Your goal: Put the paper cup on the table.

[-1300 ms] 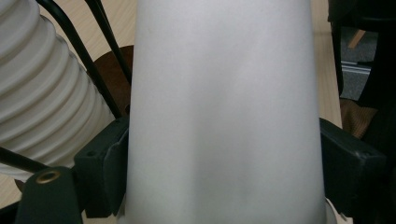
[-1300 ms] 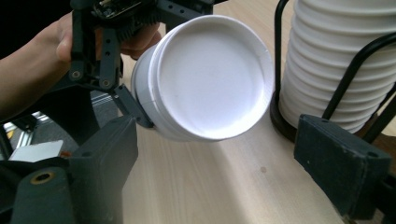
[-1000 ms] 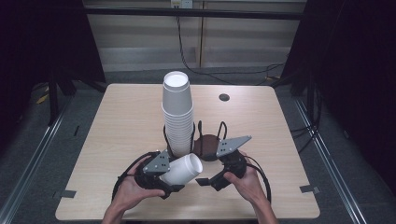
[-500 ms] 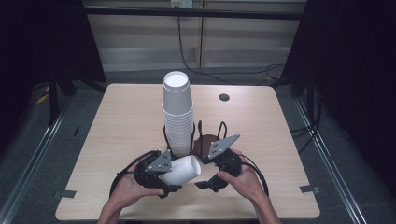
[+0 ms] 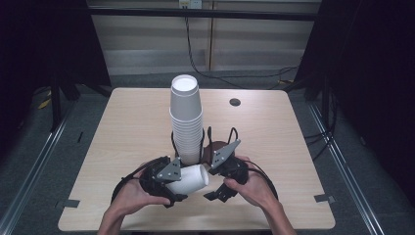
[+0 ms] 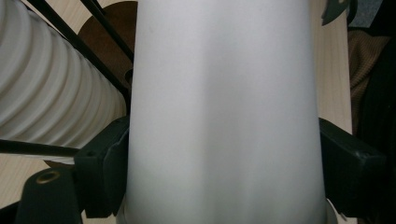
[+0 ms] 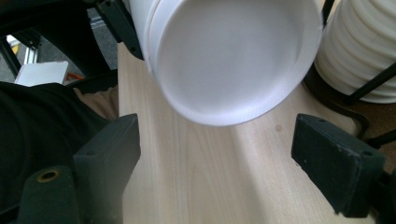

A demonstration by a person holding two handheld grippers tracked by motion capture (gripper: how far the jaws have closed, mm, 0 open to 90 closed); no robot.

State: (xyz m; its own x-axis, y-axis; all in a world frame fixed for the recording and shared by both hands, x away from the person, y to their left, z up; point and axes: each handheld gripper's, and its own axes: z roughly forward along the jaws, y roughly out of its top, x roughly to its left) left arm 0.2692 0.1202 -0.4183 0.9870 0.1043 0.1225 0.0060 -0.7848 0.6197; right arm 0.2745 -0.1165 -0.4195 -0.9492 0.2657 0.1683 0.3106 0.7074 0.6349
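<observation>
A single white cup [image 5: 193, 179] lies sideways above the table's near edge, and my left gripper [image 5: 178, 185] is shut on its wall. In the left gripper view the cup [image 6: 224, 70] stands between both black jaws, which press its sides. My right gripper [image 5: 214, 185] is open just right of the cup's mouth. The right gripper view looks into the open mouth of the cup [image 7: 233, 56], which hangs above and beyond the right gripper [image 7: 219, 158], not between its spread jaws. A tall stack of white cups [image 5: 186, 117] stands in a black wire holder [image 5: 209, 139] just behind both grippers.
The holder has a round brown base [image 5: 218, 147] on the light wood table [image 5: 122, 127]. A small dark round hole [image 5: 235, 102] sits near the table's far right. The stack [image 6: 46, 93] is close on the left gripper's left side. Dark floor and rails surround the table.
The right gripper has moved left, closer to the mouth of the held cup. The left gripper with the cup has shifted slightly left and toward the near edge.
</observation>
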